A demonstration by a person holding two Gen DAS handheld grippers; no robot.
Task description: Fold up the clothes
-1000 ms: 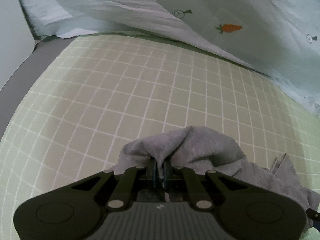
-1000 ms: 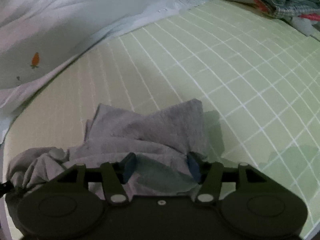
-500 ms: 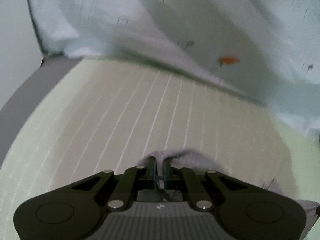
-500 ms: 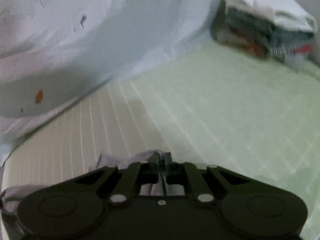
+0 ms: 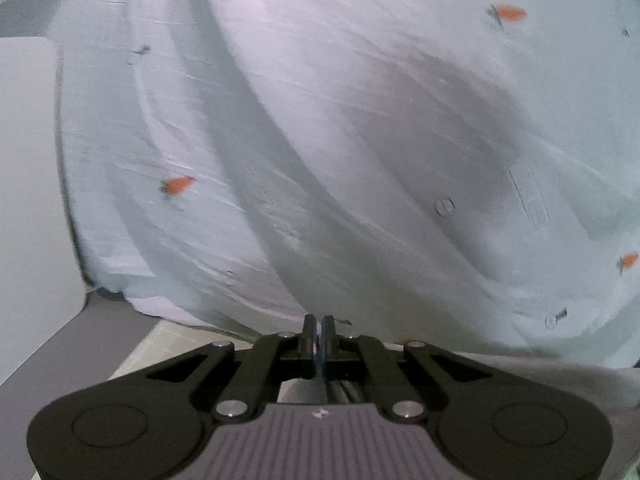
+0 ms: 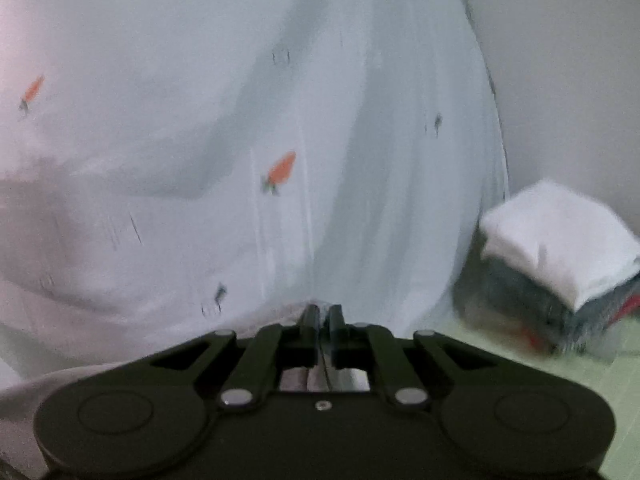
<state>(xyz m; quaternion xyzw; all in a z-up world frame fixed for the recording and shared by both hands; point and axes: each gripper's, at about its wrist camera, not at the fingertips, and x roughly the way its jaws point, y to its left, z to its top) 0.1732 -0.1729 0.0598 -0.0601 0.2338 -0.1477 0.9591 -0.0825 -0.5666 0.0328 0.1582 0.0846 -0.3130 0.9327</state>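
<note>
Left wrist view, nearest first: the left hand-held gripper (image 5: 319, 326) has its two fingers pressed together, with only a thin sliver showing between them. What they pinch is not plain from this view. A strip of grey garment (image 5: 560, 372) lies low on the right, just beyond the gripper's body, and the frames do not show whether it reaches up into the closed fingers. Its long axis and the way it points cannot be told, since only this edge shows. To the left of the gripper, a corner of the green grid sheet (image 5: 176, 340) of the bed is visible, with a grey floor strip beside it. Beyond the gripper, a pale quilt with carrot print (image 5: 320, 140) fills nearly the whole view, creased in long diagonal folds.

Right wrist view: the right hand-held gripper (image 6: 323, 316) is likewise closed, its fingers nearly touching, with a pale fold of cloth seen through the gap behind them. The grey garment (image 6: 28, 392) shows at the lower left of this gripper, just beside its body. Right of the gripper, the green grid sheet (image 6: 592, 376) appears again. Farther right and beyond, a stack of folded clothes (image 6: 560, 256) sits on the sheet, blurred, white on top. The quilt (image 6: 200, 120) rises behind the gripper.
</note>
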